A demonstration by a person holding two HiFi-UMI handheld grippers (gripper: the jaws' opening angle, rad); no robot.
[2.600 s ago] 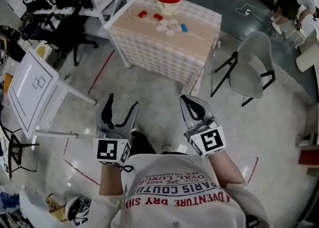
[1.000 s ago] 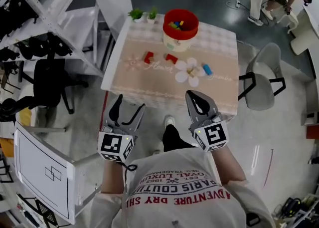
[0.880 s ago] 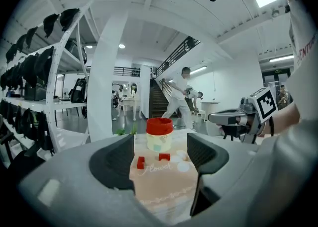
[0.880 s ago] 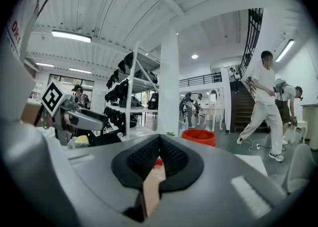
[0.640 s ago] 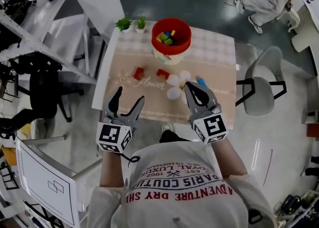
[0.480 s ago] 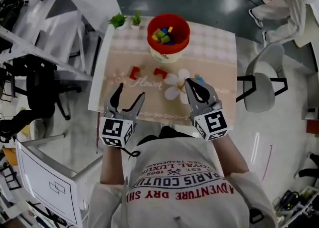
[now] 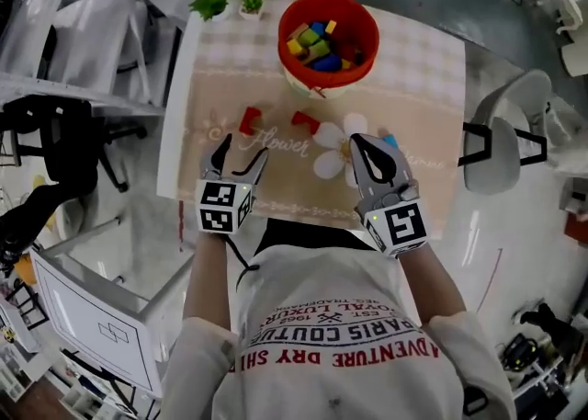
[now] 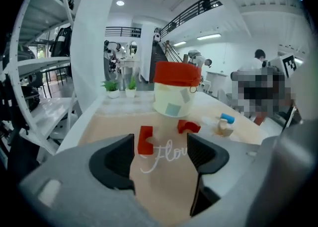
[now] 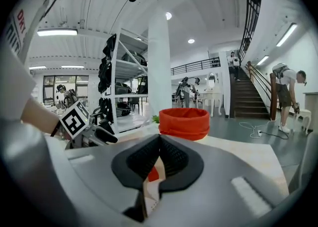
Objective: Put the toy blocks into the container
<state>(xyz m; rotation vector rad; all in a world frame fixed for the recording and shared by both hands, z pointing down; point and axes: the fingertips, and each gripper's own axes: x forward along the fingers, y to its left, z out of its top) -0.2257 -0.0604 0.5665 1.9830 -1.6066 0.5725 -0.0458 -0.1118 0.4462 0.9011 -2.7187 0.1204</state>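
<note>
Red notched block (image 7: pixel 249 119) lies on the bench (image 7: pixel 418 87), just ahead of the left gripper (image 7: pixel 241 152), whose jaws gape wide and empty. Straddle the block squarely before closing. Another red block (image 7: pixel 305 121) and seemingly a blue one (image 7: pixel 390 141) sit near the red container (image 7: pixel 328 41). The right gripper (image 7: pixel 367 147) has its jaws together, empty.

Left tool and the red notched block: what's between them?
Only bare beige cloth runner separates left tool from red notched toy block, seen in left gripper view.

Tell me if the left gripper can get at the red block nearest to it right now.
Probably yes. The left gripper's jaws stand open, and the red block lies just ahead on the table with nothing between them.
</note>
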